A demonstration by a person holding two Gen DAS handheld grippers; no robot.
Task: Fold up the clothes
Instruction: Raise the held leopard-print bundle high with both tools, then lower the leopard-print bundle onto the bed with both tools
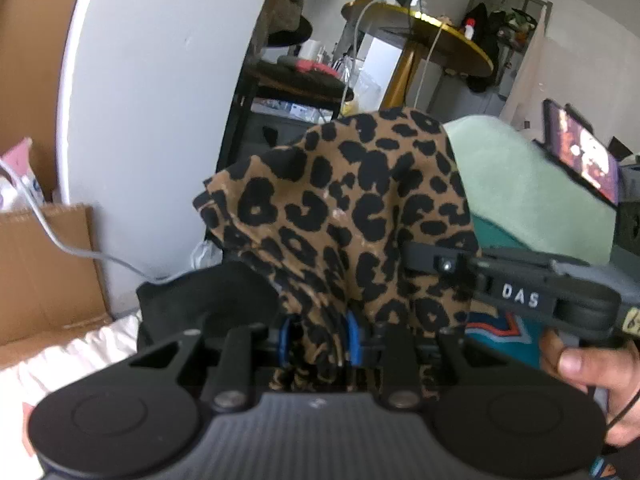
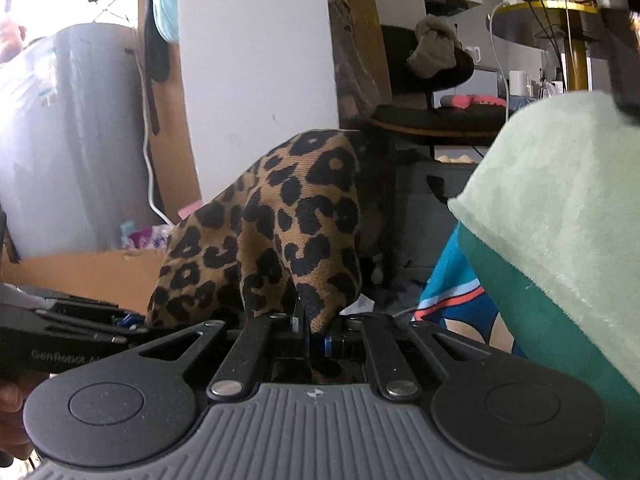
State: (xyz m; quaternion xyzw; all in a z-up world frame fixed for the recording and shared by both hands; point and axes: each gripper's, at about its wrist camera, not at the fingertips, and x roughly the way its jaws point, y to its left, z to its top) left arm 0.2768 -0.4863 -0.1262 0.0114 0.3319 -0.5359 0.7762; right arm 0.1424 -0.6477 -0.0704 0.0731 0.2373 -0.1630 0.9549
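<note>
A leopard-print garment [image 1: 360, 216] hangs bunched in the air between the two grippers. My left gripper [image 1: 320, 340] is shut on one bunched edge of it, blue pads pressed against the cloth. In the left wrist view the other gripper's black body [image 1: 520, 292], marked DAS, reaches in from the right with a hand [image 1: 576, 364] under it. In the right wrist view the same leopard-print garment [image 2: 280, 224] drapes over my right gripper [image 2: 316, 336], which is shut on a fold of it. The left gripper's body [image 2: 60, 336] shows at the left edge there.
A pale green cloth [image 2: 560, 200] over teal clothing [image 2: 452, 292] lies close on the right. A cardboard box [image 1: 44, 264] and a white cable [image 1: 64, 248] stand left by a white wall. Behind are a dark shelf unit [image 1: 296, 76], a gold round table [image 1: 444, 40], and a phone [image 1: 580, 156] on a stand.
</note>
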